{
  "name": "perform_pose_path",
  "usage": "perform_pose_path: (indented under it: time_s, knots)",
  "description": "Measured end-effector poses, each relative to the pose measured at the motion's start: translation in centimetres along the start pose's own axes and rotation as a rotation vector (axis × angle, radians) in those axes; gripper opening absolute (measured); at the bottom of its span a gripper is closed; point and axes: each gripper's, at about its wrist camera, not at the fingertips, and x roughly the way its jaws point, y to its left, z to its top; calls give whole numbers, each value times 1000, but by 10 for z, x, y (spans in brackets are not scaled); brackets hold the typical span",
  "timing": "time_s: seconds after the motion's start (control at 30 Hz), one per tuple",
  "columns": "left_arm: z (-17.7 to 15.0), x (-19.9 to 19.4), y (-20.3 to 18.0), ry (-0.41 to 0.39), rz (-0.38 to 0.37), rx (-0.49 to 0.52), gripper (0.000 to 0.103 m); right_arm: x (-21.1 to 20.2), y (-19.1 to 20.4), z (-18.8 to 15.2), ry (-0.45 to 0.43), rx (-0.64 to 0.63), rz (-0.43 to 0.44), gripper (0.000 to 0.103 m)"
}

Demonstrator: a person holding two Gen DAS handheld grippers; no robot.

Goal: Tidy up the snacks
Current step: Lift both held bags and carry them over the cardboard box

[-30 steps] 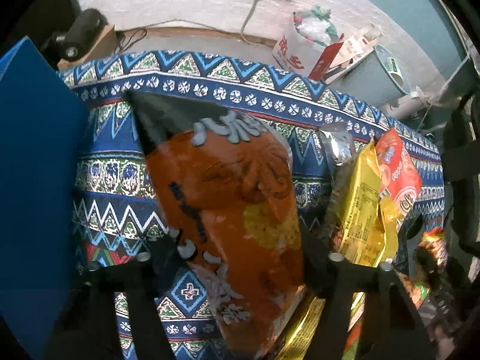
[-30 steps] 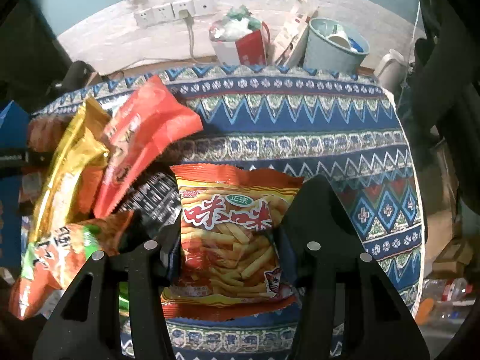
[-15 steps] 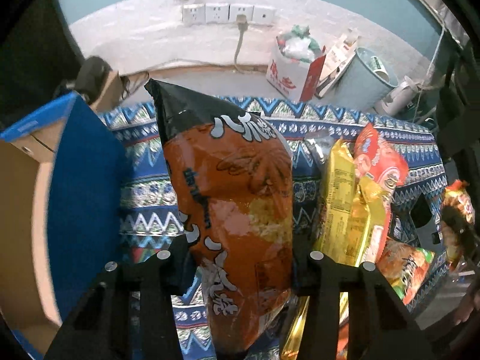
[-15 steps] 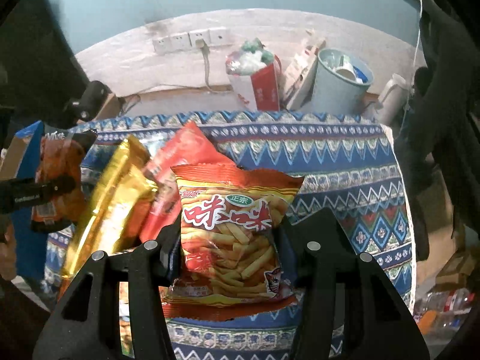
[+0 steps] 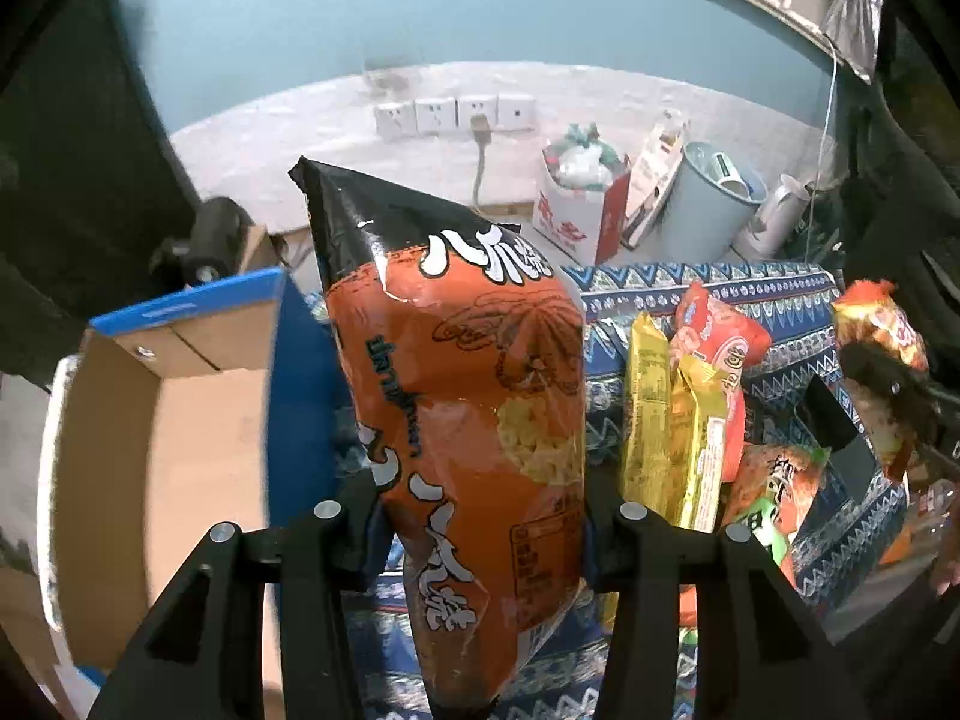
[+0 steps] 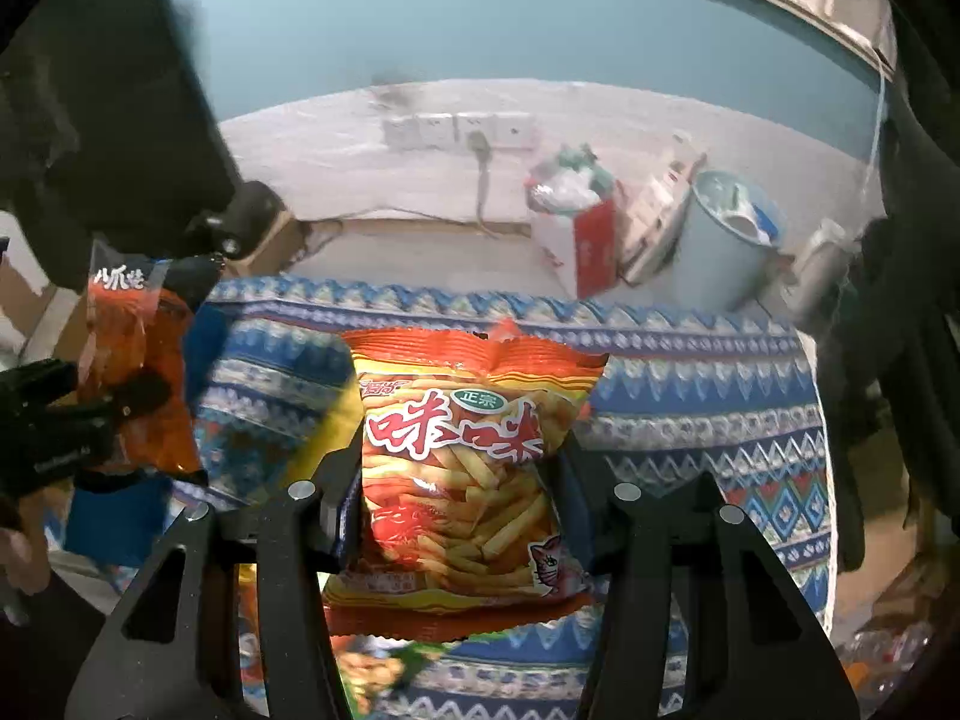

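My left gripper [image 5: 480, 516] is shut on a tall orange snack bag with a black top [image 5: 468, 408] and holds it upright above the patterned table. An open cardboard box with blue sides [image 5: 156, 432] stands just to its left. My right gripper [image 6: 456, 498] is shut on a red and yellow fries bag [image 6: 468, 456] and holds it above the table. The left gripper [image 6: 90, 420] with its orange bag [image 6: 138, 360] shows at the left of the right wrist view. The right gripper's bag [image 5: 882, 330] shows at the right edge of the left wrist view.
Several snack bags lie on the blue patterned tablecloth [image 5: 774, 294]: a yellow one [image 5: 666, 432], a red one [image 5: 714, 336], an orange-green one [image 5: 774, 486]. Beyond the table stand a red-white bag [image 5: 576, 210], a pale blue bin [image 5: 708, 204] and wall sockets [image 5: 456, 114].
Both grippers have risen with their bags. The left one has lifted the orange bag off the table and the box's open inside has come into view at its left.
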Motion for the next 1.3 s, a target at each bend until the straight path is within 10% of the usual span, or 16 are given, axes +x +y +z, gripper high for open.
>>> perform_pose_path:
  time_s: [1.3]
  knots:
    - [-59, -58, 168, -62, 151, -223, 49, 32, 243, 42, 25, -270, 265, 52]
